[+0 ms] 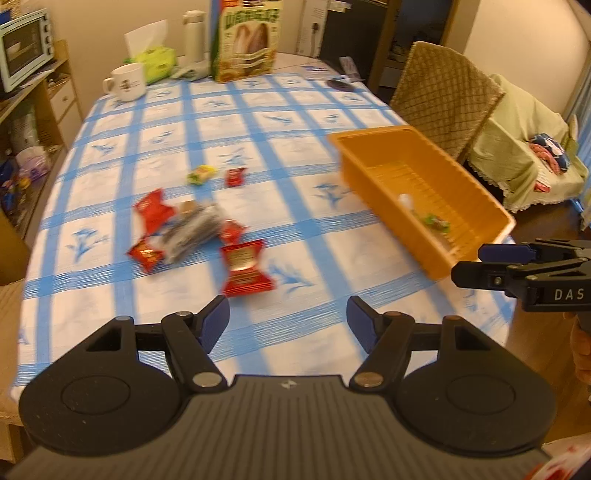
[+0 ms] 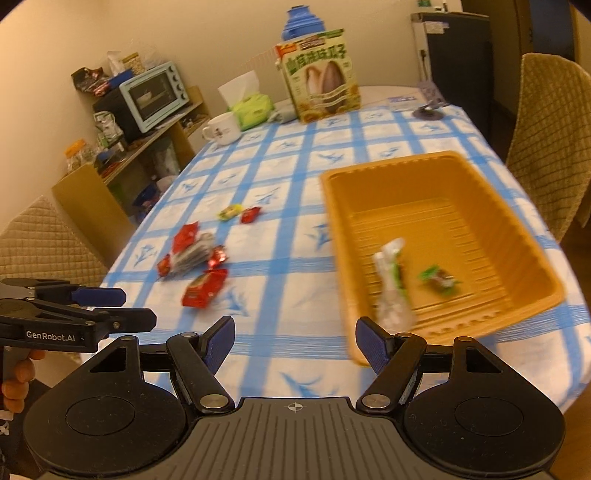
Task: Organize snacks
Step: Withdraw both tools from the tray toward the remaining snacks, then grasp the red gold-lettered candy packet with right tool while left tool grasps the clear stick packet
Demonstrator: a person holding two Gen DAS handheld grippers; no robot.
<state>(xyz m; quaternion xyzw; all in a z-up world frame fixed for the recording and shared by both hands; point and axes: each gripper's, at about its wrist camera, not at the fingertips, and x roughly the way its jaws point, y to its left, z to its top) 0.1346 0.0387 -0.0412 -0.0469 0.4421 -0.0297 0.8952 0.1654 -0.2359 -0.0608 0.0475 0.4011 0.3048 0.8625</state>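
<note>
Far end of table: white mug (image 1: 127,81), green tissue pack (image 1: 154,62), white thermos (image 1: 194,35), tall printed box (image 1: 246,40) standing upright. Blue-checked tablecloth (image 1: 258,122) covers the table. Pale blue toaster oven (image 2: 153,95) on side shelf; quilted chair (image 1: 441,94) at table edge.

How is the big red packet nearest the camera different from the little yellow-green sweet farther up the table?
The big red packet is plainly larger; the yellow-green sweet is small. The packet is red with a gold panel, while the sweet's wrapper is yellow and green. The packet lies near the clustered snacks; the sweet lies farther back beside only a small red sweet. Both lie on the checked tablecloth, outside the orange basket.
</note>
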